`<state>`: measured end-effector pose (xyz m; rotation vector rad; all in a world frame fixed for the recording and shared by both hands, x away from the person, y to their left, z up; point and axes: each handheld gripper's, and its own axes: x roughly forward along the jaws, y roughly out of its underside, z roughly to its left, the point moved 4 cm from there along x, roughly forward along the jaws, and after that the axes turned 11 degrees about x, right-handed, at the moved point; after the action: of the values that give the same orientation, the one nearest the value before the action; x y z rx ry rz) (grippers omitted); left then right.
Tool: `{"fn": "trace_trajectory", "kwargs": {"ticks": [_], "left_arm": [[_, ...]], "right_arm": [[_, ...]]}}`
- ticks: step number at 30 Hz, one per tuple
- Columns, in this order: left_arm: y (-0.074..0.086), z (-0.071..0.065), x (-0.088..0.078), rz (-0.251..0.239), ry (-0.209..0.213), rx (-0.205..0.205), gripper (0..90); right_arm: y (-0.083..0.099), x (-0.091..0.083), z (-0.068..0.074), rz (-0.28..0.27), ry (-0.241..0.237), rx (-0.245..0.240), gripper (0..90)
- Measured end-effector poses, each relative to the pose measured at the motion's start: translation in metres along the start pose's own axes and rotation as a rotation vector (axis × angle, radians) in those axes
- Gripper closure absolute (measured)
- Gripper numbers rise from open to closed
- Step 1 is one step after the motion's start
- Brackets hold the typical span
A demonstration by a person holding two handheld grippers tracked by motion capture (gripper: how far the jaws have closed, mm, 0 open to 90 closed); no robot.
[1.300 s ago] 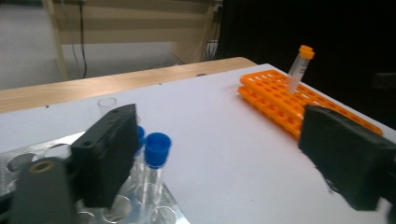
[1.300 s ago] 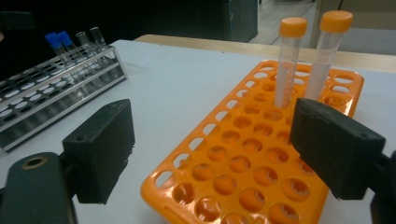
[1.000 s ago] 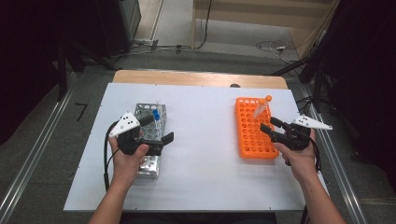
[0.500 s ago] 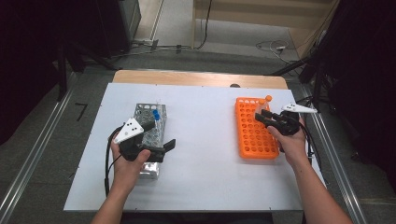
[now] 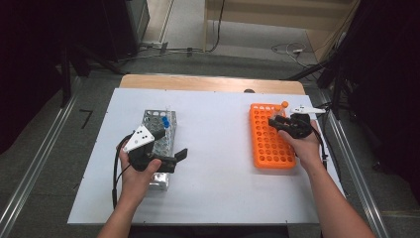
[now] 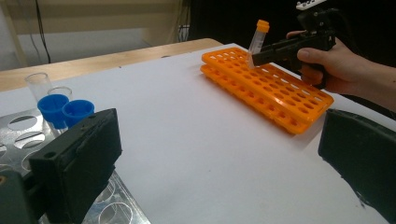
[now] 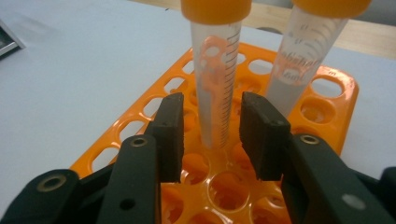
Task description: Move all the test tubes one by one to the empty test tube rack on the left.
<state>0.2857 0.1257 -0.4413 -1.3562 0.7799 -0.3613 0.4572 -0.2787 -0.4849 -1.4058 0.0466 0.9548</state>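
tube [image 7: 215, 88] base hidden in orange rack [image 7: 327, 88]

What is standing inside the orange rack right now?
Two orange-capped tubes stand in the orange rack: one between the right gripper pads, untouched, another beside it. Their bottoms are hidden.

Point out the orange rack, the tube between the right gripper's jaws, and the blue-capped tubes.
orange rack [image 5: 270, 148], high view, on its holed top.
tube [image 7: 215, 93], right gripper view, on its clear marked wall.
blue-capped tubes [image 6: 63, 108], left gripper view, on the blue caps.
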Motion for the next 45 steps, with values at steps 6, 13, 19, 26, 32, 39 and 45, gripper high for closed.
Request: {"fn": "trace_trajectory", "kwargs": {"ticks": [6,13,19,26,32,39,45], "left_arm": [[-0.001,-0.001,0.000,-0.006,0.001,0.000,0.0],[-0.003,-0.003,0.002,-0.012,0.011,0.002,0.0],[-0.006,-0.007,0.005,-0.020,0.035,0.010,0.0],[-0.012,-0.016,0.012,-0.026,0.067,0.024,0.0],[-0.017,-0.022,0.017,-0.028,0.088,0.035,0.0],[-0.020,-0.030,0.022,-0.027,0.116,0.040,0.0],[-0.021,-0.038,0.026,-0.018,0.128,0.050,0.0]], "right_arm": [[0.000,0.001,0.001,-0.004,0.011,-0.026,72.1],[-0.007,-0.009,0.004,-0.078,0.004,-0.002,72.7],[-0.013,-0.029,0.014,-0.127,-0.019,0.001,72.7],[-0.007,-0.048,0.037,-0.142,-0.086,-0.005,72.8],[0.006,-0.058,0.060,-0.128,-0.147,-0.029,72.8],[0.024,-0.064,0.089,-0.101,-0.207,-0.047,72.8],[0.035,-0.065,0.112,-0.079,-0.252,-0.075,72.8]]}}
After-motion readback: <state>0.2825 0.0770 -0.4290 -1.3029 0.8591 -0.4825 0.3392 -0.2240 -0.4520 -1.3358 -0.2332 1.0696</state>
